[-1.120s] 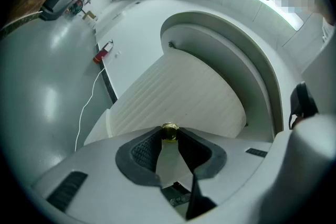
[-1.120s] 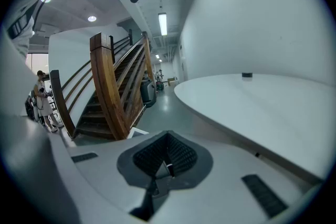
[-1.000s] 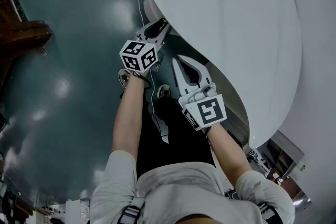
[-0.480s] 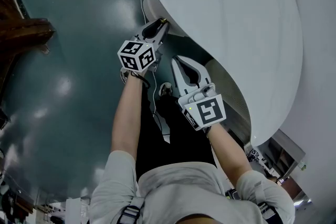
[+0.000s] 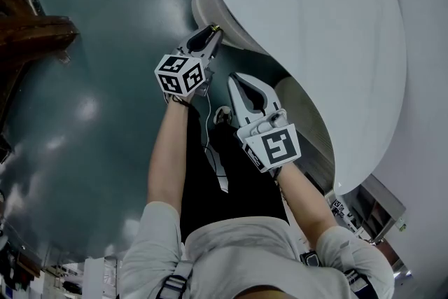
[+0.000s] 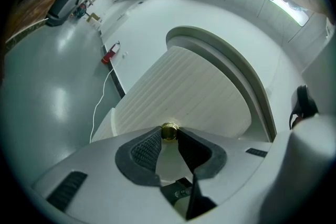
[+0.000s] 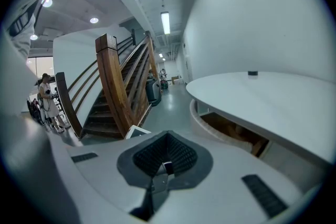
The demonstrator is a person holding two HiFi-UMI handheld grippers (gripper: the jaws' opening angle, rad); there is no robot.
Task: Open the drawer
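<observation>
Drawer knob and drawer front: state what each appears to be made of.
Drawer knob: likely polished brass or brass-plated metal, judging by its golden gleam. Drawer front: pale, matte and finely ribbed, perhaps painted wood or laminate; the core cannot be told.

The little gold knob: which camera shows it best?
The left gripper view. There the gold knob sits close up, pinched by the left tool, on the ribbed drawer front. In the head view that tool almost hides it; the right gripper view misses it.
</observation>
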